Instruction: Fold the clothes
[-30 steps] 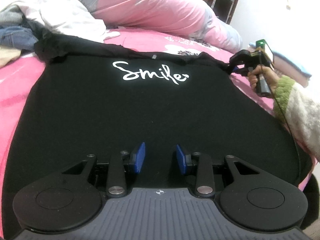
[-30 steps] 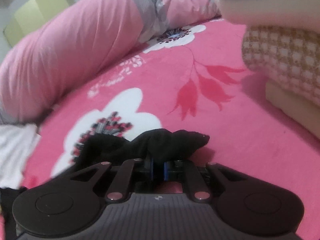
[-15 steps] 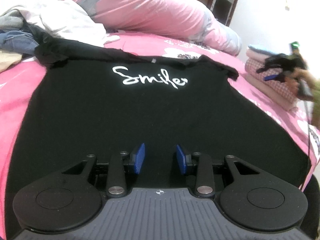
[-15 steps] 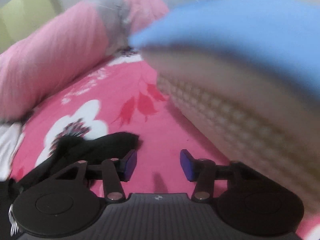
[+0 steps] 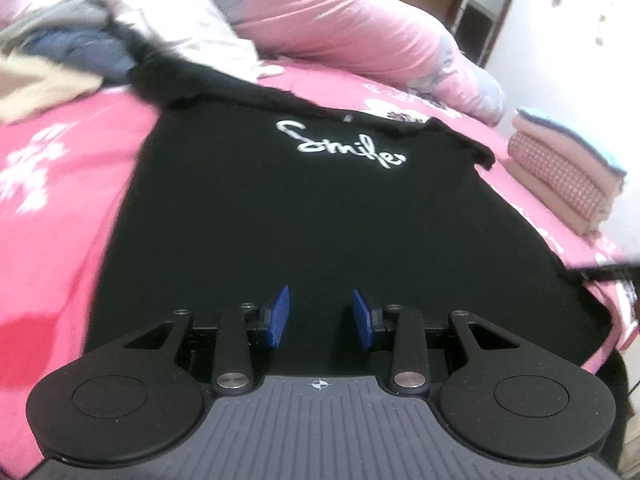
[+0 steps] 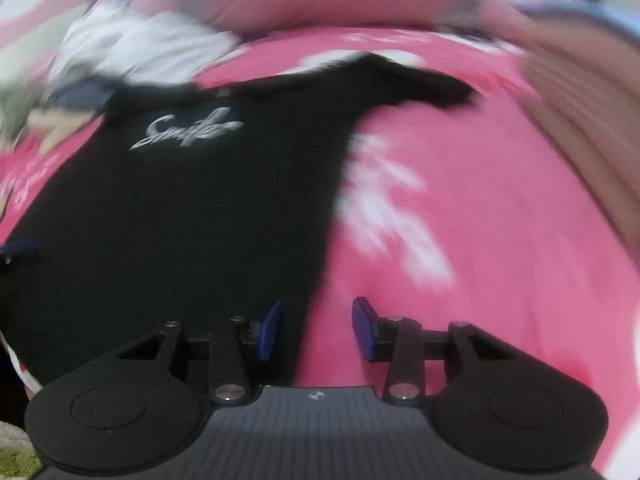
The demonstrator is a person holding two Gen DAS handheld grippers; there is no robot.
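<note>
Over the black shirt's right edge, right tool gapes empty.

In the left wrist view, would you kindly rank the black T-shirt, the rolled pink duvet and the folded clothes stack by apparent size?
1. Black T-shirt
2. Rolled pink duvet, though it lies farther away, so unsure
3. Folded clothes stack

T-shirt flat on bed, clothes heap behind-left, duvet behind, folded stack to the right.
</note>
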